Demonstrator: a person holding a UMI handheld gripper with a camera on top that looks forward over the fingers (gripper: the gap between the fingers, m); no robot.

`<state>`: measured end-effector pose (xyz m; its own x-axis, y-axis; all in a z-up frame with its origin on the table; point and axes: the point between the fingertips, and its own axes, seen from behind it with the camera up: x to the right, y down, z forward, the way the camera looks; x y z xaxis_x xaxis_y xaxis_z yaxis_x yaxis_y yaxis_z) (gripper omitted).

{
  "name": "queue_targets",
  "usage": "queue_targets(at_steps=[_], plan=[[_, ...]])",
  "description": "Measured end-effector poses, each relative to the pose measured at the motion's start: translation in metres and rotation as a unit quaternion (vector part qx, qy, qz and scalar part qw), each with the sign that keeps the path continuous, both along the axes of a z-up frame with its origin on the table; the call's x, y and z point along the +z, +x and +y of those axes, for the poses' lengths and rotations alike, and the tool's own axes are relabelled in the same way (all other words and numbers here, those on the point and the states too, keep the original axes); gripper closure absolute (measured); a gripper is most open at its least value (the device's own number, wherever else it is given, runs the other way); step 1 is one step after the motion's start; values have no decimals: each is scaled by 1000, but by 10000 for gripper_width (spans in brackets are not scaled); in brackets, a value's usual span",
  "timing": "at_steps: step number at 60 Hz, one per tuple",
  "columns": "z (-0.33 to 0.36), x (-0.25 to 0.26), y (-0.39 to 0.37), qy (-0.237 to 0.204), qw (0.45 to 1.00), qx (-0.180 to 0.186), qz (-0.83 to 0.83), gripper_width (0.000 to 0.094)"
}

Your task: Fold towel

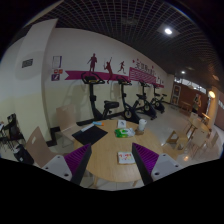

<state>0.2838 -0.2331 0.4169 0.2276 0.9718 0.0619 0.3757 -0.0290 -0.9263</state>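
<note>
A dark folded towel [90, 133] lies on the far left part of a round wooden table [108, 172]. My gripper [112, 163] hovers above the table's near side, well short of the towel. Its two purple pads [78, 160] stand wide apart, open, with nothing held. A small white card with print [126, 157] lies flat on the table between the fingers, closer to the right one.
A green and white box [124, 131] and a white cup [141, 125] stand at the table's far side. Chairs [40, 150] flank the table left and right. Exercise bikes [98, 100] line the wall behind.
</note>
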Motion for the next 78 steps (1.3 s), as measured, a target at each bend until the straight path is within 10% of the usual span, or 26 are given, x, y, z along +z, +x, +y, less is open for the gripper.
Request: queue_targets(at_steps=[38, 78], plan=[[21, -57, -11, 4, 999, -17, -43, 78], [71, -265, -123, -11, 998, 7, -62, 76]])
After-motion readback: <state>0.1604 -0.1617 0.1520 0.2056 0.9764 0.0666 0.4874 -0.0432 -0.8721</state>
